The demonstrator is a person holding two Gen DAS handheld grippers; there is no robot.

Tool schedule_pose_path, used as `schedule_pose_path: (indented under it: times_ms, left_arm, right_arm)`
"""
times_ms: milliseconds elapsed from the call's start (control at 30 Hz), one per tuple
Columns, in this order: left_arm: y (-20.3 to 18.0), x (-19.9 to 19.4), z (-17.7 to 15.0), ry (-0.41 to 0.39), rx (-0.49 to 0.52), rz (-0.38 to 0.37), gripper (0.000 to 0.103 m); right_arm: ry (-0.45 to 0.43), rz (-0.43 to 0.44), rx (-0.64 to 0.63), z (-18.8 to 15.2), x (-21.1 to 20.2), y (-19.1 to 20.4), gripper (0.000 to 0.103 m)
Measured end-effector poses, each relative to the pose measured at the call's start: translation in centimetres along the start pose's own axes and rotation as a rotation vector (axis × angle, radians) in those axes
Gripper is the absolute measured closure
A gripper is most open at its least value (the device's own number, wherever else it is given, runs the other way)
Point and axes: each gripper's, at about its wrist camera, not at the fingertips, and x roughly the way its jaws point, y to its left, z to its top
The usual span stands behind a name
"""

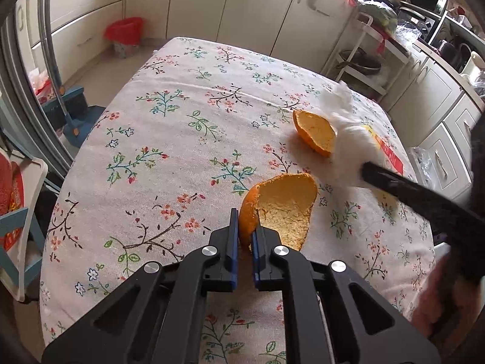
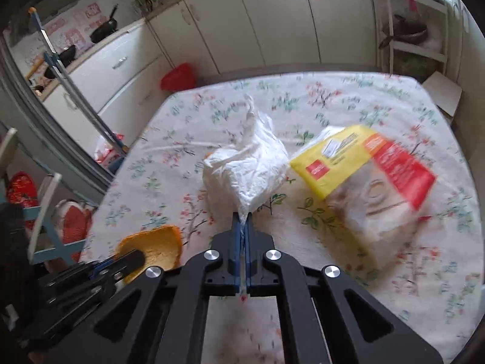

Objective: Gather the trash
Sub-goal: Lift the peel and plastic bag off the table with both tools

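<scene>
My left gripper (image 1: 245, 226) is shut on the edge of a large orange peel (image 1: 285, 203), which stands tilted just above the flowered tablecloth (image 1: 169, 157). A second orange peel (image 1: 315, 132) lies farther back on the cloth. My right gripper (image 2: 243, 221) is shut on a crumpled white plastic bag (image 2: 248, 166), lifted a little off the table. In the left wrist view the right gripper (image 1: 365, 171) reaches in from the right with the blurred white bag (image 1: 345, 133). The held peel (image 2: 160, 250) and the left gripper (image 2: 133, 261) show at the lower left of the right wrist view.
A yellow and red food package (image 2: 369, 176) lies on the cloth right of the bag. A red-lined waste bin (image 1: 125, 35) stands on the floor beyond the table's far left corner. Cabinets (image 1: 248, 6) line the back, a white rack (image 1: 366, 57) stands at the right, a blue dustpan (image 1: 75, 118) at the left.
</scene>
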Motion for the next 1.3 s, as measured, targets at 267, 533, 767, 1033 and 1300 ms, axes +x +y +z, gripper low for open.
schedule_pose_path:
  times_ms: [267, 533, 767, 1033, 1300]
  left_arm:
    - [-1.3, -1.4, -1.7, 0.001, 0.047, -0.059, 0.097]
    - [-2.3, -1.4, -4.1, 0.027, 0.068, -0.058, 0.093]
    - [-2.6, -1.5, -4.2, -0.005, 0.081, -0.037, 0.072]
    - [-3.1, -1.7, -3.9, -0.016, 0.098, -0.046, 0.076]
    - [-5.1, -2.6, -4.5, -0.059, 0.181, -0.038, 0.098]
  right_arm:
    - [0.145, -0.012, -0.240, -5.4, -5.0, 0.2, 0.100]
    - [0.142, -0.045, -0.207, -7.7, -5.8, -1.4, 0.041]
    - [0.105, -0.124, -0.215, -7.6, -3.9, 0.3, 0.031]
    - [0.139, -0.160, -0.207, -8.0, -2.3, -0.4, 0.056]
    - [0.119, -0.153, -0.221, -8.1, -4.1, -0.6, 0.096]
